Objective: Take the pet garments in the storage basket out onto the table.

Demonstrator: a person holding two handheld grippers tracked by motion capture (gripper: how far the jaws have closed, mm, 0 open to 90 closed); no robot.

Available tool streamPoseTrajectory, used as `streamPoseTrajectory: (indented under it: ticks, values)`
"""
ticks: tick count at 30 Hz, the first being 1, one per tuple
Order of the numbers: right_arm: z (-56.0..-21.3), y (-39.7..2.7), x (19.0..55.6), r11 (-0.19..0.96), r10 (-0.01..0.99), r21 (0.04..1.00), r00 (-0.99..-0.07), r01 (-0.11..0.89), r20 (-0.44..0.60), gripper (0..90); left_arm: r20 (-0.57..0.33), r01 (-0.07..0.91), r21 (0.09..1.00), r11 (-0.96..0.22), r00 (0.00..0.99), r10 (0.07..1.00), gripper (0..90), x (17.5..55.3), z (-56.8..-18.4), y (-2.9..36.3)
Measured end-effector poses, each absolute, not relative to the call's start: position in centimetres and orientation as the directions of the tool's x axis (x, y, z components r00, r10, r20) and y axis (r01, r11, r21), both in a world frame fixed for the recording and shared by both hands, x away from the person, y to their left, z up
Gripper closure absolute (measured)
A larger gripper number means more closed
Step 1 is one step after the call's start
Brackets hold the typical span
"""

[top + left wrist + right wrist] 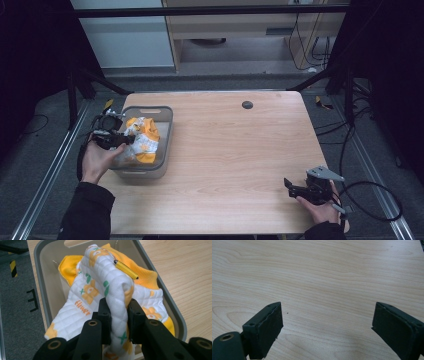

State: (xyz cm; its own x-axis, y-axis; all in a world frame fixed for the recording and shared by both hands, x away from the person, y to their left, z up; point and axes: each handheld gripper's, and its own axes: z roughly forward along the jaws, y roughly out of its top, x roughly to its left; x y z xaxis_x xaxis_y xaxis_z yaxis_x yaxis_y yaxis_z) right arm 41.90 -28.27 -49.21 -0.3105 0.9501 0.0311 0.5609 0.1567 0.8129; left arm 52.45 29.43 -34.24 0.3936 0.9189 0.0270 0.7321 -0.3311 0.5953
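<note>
A white quilted cloth (100,287) with orange and green print and an orange lining lies bunched in a grey plastic bin (42,277). My left gripper (119,315) is shut on a raised fold of that cloth, its jaws pinching it from both sides above the bin. A small yellow ridged rod (126,269) rests on top of the fold. In the high view the left gripper (125,139) sits at the bin's (167,142) left rim over the cloth (144,140). My right gripper (289,187) rests near the table's front right, and in the right gripper view it (327,325) stands open over bare wood.
The wooden table (235,150) has a dark round grommet (247,104) near its far edge. Metal rails and cables run along the floor on both sides. A cable loop (372,200) trails from the right gripper.
</note>
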Motion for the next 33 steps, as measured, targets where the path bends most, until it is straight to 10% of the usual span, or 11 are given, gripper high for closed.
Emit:
streamPoseTrajectory:
  ticks: [33]
  values:
    - [-49.2,-28.3,41.9,0.16,0.95,0.815,-0.312,0.557,0.027,9.7,0.082,0.622,0.633,-0.461,0.538,0.839,76.0,49.2,-29.1,26.4]
